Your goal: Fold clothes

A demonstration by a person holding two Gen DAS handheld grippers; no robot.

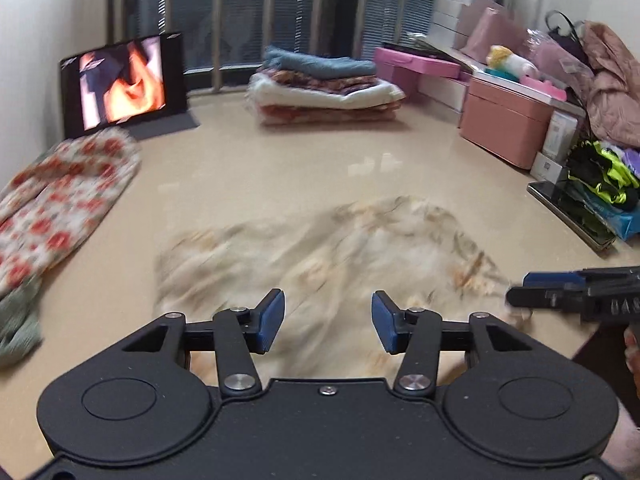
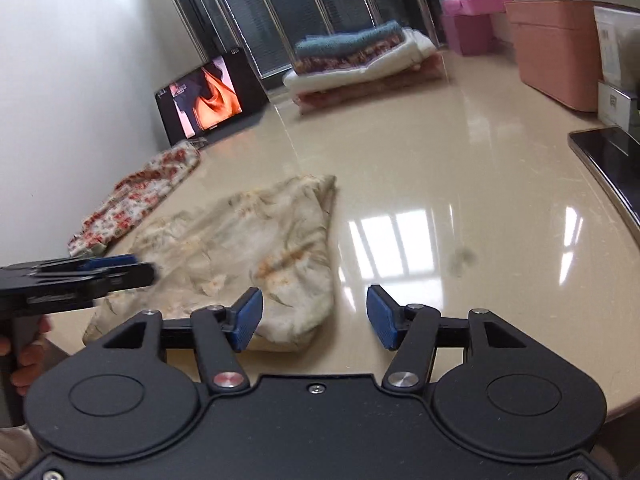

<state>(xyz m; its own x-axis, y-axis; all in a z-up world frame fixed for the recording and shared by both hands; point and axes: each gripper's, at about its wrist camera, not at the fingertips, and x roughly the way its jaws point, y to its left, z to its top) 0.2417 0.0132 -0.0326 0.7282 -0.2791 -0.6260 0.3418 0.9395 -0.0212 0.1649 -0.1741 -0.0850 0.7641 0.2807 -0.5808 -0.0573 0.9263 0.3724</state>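
While the cream printed garment (image 1: 328,256) lies rumpled on the glossy beige table (image 1: 304,160), spreading from the centre toward 5 o'clock in the left wrist view, the left gripper (image 1: 328,322) hovers over its near edge with jaws moderately apart and nothing pinched between them. At 3 o'clock in that view the right gripper (image 2: 315,316) comes in; its own camera shows its blue pads (image 2: 248,318) parted and gripping nothing, the garment's near right corner under the left pad. A red-flowered cloth (image 1: 60,204) lies at 9 o'clock, a stack of folded clothes (image 1: 324,84) at 12 o'clock.
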